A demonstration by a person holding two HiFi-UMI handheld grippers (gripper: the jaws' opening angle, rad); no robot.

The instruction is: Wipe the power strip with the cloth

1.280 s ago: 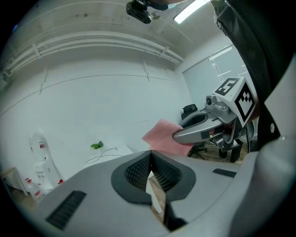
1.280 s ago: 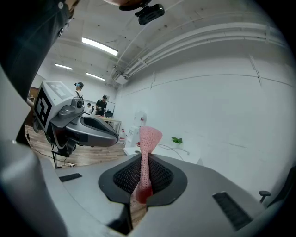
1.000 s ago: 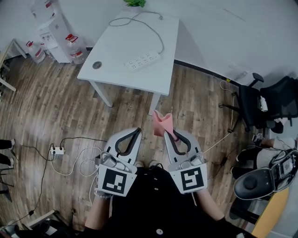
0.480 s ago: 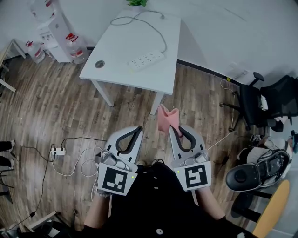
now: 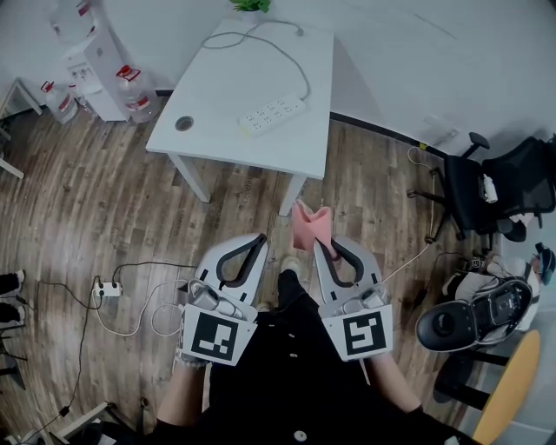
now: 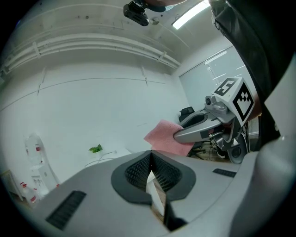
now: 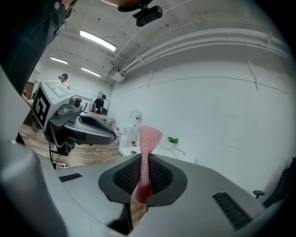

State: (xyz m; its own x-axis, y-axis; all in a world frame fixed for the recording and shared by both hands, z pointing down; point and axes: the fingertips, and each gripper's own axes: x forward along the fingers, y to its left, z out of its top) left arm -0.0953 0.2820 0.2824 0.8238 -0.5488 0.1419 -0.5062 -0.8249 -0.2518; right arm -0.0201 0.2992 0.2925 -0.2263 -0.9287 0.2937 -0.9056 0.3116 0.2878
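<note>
Right gripper [image 7: 144, 159]: fingers [image 7: 159, 177] pressed together on the pink cloth [image 7: 149, 136], pinched at its lower end between the dark ribbed pads; the cloth stands up past the tips and flares at the top. Left gripper [image 6: 149, 155]: fingers [image 6: 134, 171] closed tip to tip, nothing between them, only a narrow gap showing lower down between the pads. From the head view both grippers sit low and close to the person's body, left gripper [image 5: 256, 243] and right gripper [image 5: 324, 249] side by side with a gap between, marker cubes facing up. The cloth [image 5: 311, 224] sticks out ahead of the right fingertips, over the wooden floor [image 5: 113, 209], short of the near edge of the worktop [image 5: 221, 91]. Power strip [image 5: 274, 114], white, lies on the white worktop towards its near right side, set at an angle, well apart from cloth and both grippers. Its grey cable [image 5: 291, 61] runs off towards the far edge and loops back across the top. A round hole [image 5: 183, 123] sits near the worktop's left corner; a green plant [image 5: 250, 5] at its far edge. A second small strip [image 5: 106, 289] with cords lies on the floor at left. Black office chair [image 5: 469, 195] stands off to the right.
</note>
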